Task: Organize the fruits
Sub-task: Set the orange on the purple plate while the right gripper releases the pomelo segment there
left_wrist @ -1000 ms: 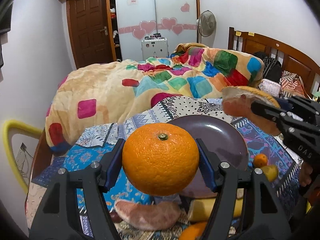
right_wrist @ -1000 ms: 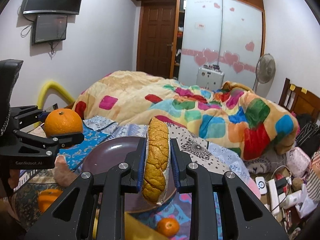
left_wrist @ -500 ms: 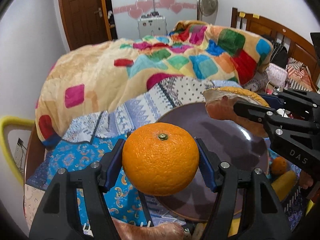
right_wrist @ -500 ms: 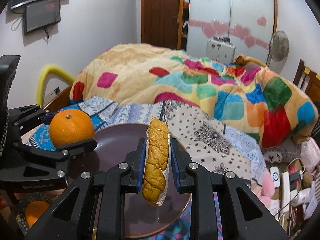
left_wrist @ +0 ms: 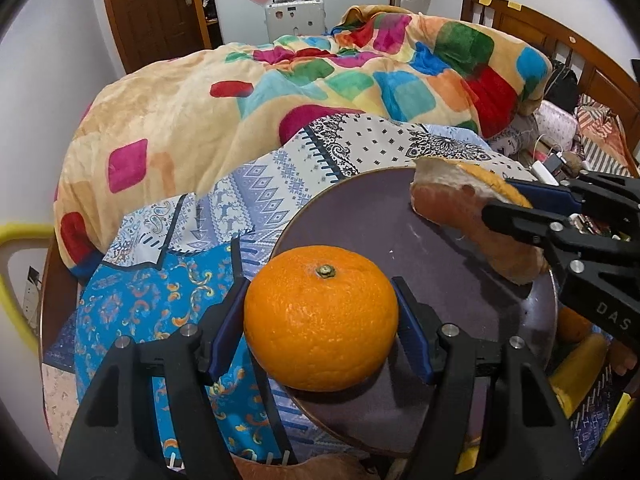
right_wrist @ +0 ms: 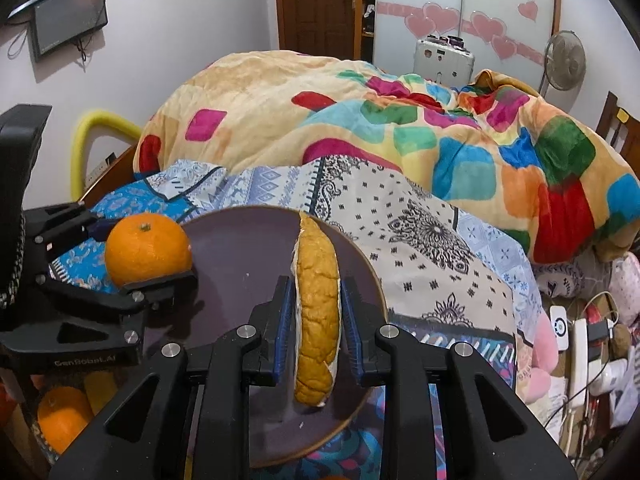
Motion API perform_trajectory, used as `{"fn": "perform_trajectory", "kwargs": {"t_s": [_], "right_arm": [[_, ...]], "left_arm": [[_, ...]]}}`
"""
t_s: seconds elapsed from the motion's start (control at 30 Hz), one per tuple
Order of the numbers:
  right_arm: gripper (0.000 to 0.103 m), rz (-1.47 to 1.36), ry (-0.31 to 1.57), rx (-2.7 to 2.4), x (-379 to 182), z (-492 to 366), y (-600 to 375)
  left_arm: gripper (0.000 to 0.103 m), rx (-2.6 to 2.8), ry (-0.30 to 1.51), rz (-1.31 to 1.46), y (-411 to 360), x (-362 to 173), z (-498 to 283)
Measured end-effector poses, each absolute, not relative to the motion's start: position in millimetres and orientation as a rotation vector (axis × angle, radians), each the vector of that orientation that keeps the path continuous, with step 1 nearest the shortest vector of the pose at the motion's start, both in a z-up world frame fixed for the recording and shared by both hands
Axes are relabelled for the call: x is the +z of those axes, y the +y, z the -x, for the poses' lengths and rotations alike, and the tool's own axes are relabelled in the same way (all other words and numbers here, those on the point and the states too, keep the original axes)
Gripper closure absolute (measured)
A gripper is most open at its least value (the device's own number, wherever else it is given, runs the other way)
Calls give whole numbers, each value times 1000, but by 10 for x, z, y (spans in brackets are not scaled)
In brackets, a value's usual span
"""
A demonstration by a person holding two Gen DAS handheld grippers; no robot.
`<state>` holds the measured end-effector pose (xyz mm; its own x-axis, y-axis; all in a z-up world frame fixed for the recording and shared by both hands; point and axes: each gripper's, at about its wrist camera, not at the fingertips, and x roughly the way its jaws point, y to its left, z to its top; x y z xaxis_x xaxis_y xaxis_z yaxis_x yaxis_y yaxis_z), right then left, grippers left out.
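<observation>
My left gripper [left_wrist: 320, 324] is shut on a large orange [left_wrist: 320, 316] and holds it just over the near left rim of a dark purple plate [left_wrist: 384, 224]. My right gripper [right_wrist: 316, 316] is shut on a wedge of pomelo [right_wrist: 316, 300] with yellow rind, held edge-up over the plate [right_wrist: 236, 248]. In the left wrist view the wedge [left_wrist: 452, 208] shows pink flesh at the plate's right side. In the right wrist view the orange [right_wrist: 146, 250] sits at the plate's left edge.
The plate lies on patterned cloths on a bed with a colourful blanket [left_wrist: 320, 80]. Another orange [right_wrist: 60, 416] and yellow fruit [left_wrist: 576, 364] lie low beside the plate. Cables and chargers [right_wrist: 580, 332] clutter the right. A yellow foam rail [right_wrist: 92, 128] stands at the left.
Both grippers have moved forward and down toward the plate, which now looks larger and closer. The orange and the pomelo wedge stay gripped.
</observation>
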<state>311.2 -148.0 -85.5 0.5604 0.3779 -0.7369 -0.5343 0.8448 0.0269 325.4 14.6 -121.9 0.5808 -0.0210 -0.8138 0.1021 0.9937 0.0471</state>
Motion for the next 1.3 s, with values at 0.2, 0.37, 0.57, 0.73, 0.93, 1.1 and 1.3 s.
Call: {"fn": "perform_trajectory", "kwargs": {"t_s": [0.2, 0.37, 0.57, 0.73, 0.93, 1.1, 1.3], "right_arm": [[71, 209, 788, 520, -797, -3065, -1574], [68, 207, 748, 510, -706, -2963, -1647], [64, 215, 691, 503, -566, -2736, -1737], [62, 233, 643, 500, -468, -2514, -1806], [57, 241, 616, 513, -442, -2255, -1886], [56, 248, 645, 546, -569, -2105, -1920], [55, 277, 700, 567, -804, -2006, -1930]], "left_arm": [[23, -70, 863, -111, 84, -1067, -3144], [20, -65, 822, -82, 135, -892, -3041], [20, -55, 778, -45, 252, -718, -2836], [20, -44, 747, -41, 315, -609, -2578], [17, -52, 724, -24, 374, -544, -2218], [16, -60, 718, -16, 424, -606, -1980], [16, -68, 732, -8, 492, -753, -1802]]}}
